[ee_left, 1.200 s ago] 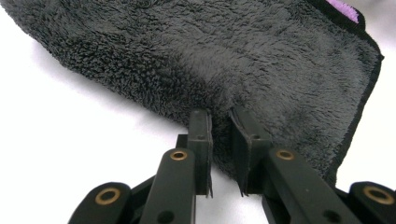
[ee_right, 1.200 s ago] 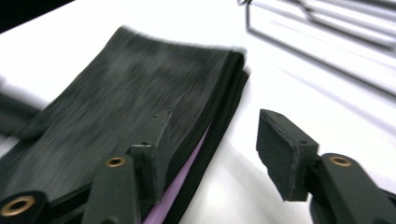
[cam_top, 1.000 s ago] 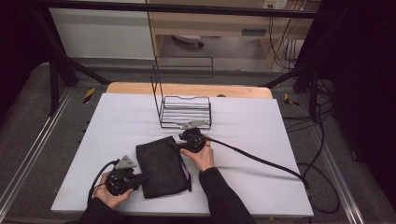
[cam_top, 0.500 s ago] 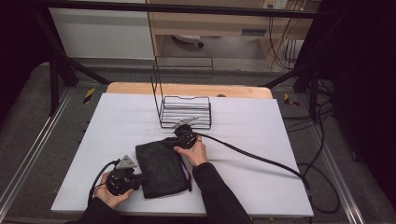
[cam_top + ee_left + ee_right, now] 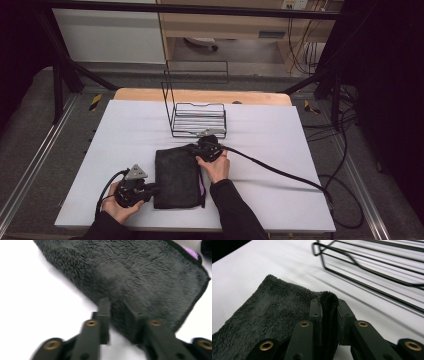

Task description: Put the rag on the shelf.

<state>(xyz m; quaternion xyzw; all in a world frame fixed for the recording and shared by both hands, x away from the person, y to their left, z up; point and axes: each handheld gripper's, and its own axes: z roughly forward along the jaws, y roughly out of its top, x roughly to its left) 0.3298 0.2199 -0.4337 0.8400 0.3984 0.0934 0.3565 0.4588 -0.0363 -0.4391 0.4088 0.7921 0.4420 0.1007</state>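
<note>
My right gripper (image 5: 329, 312) is clamped on the far right corner of the dark grey towel (image 5: 176, 176); in the right gripper view a ridge of pile stands pinched between the two jaws, a detail the high view leaves too small to read. My left gripper (image 5: 119, 315) sits at the towel's near left edge with its jaws apart: in the left gripper view one jaw rests on bare tabletop (image 5: 37, 310) and the other lies over the towel's pile, with a gap between them and nothing pinched.

The towel lies folded flat in a rough rectangle on the near middle of the tabletop, between my two hands. The left gripper view picks out a dark stitched hem along its edge and a sliver of purple (image 5: 190, 252) at its far corner; from the high view that purple shows as a thin strip along the towel's right side, just beside my right hand (image 5: 216, 167). My left hand (image 5: 117, 205) holds its gripper low near the tabletop's front edge.

Beyond the towel stands a black wire rack (image 5: 198, 119), near my right gripper but apart from it. The right gripper view shows its lower wires close up and their shadows on the white surface, while the high view shows its tall upright frame and the cable (image 5: 280, 172) trailing from my right gripper off to the right
</note>
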